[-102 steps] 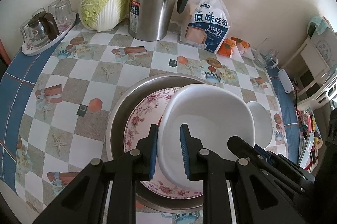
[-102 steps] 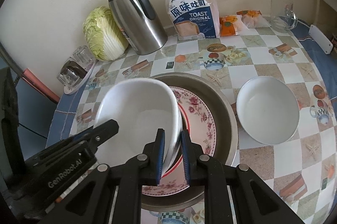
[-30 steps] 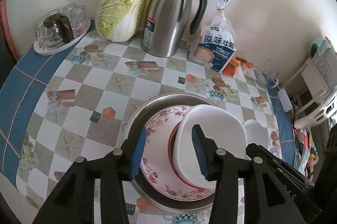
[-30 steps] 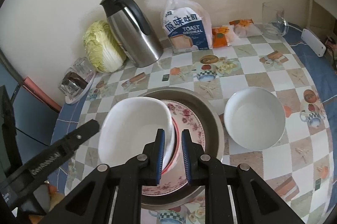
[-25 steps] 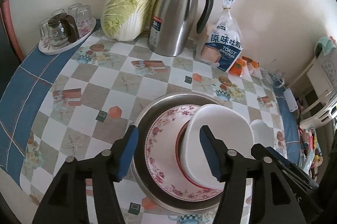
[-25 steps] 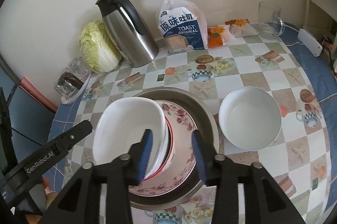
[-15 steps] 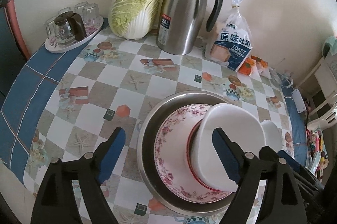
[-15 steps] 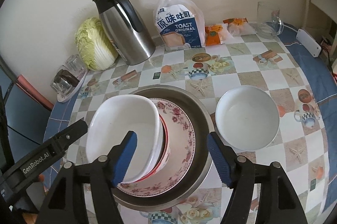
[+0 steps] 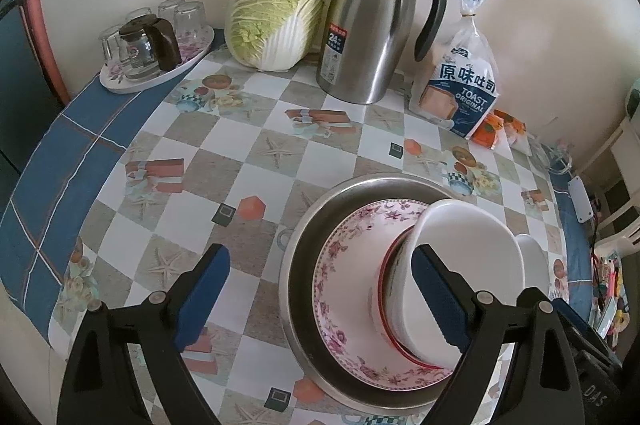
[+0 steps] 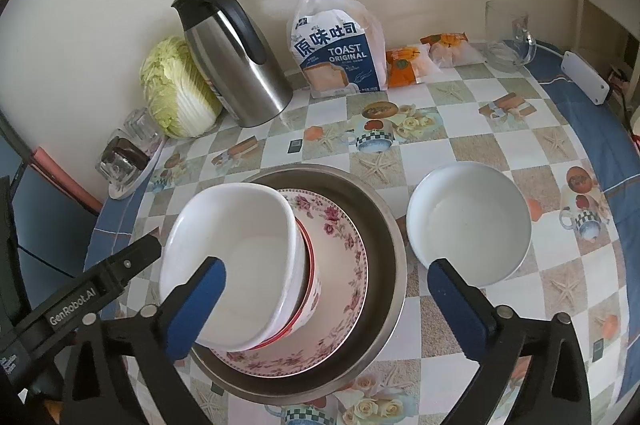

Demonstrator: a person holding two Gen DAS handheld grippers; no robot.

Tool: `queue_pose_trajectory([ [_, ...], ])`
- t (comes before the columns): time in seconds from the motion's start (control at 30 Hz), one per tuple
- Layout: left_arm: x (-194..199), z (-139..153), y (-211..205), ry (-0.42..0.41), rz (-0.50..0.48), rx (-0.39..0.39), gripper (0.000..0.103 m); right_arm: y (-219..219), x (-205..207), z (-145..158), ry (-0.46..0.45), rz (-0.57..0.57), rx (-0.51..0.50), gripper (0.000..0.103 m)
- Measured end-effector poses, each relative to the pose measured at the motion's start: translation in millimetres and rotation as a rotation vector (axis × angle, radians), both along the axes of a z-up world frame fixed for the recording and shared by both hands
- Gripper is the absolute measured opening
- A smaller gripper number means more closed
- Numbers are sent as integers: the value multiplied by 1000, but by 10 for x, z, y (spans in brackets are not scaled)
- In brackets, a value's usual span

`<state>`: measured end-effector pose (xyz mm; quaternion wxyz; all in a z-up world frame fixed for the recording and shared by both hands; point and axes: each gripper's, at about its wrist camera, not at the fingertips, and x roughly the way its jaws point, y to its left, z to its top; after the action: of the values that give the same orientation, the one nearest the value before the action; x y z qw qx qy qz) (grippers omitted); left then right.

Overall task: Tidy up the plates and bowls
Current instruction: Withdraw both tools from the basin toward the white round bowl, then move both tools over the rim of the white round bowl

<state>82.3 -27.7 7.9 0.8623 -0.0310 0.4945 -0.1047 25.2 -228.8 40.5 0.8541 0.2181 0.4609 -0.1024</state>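
Checkered cloth with a blue border covers the round surface (image 10: 460, 129), which stands against a pale wall. Along the top of the frame sit one cabbage (image 9: 276, 9), one steel flask (image 9: 372, 21), one bag of toast (image 10: 336, 49), two orange snack packets (image 10: 404, 65) and one glass mug (image 10: 508, 37). At upper left in the left view, a small tray (image 9: 156, 75) holds several glasses.

At lower centre, one steel basin (image 10: 384, 225) holds one floral plate (image 10: 344, 237). On that plate stands one red-rimmed bowl (image 10: 310, 277) with one white square bowl (image 10: 240, 249) nested in it. A second white bowl (image 10: 468, 221), round, sits alone on the cloth just right of the basin.

Both claws have just been opening. The left claw (image 9: 320, 293) is released, one pad over the cloth, the other in front of the square bowl. The right claw (image 10: 326, 299) is released, spread wide across the stack, gripping nothing.
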Motion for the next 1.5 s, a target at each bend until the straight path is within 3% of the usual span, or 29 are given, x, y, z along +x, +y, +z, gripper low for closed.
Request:
queue_pose_trajectory([
  [0.77, -85, 143, -63, -53, 17, -5, 93, -148, -80, 90, -23, -15, -20, 103],
  [1.17, -263, 296, -330, -115, -57, -32, 93, -594, -290, 119, -22, -106, -29, 103],
  [1.5, -417, 409, -723, -136, -175, -64, 93, -1169, -639, 67, -19, -259, -5, 103],
])
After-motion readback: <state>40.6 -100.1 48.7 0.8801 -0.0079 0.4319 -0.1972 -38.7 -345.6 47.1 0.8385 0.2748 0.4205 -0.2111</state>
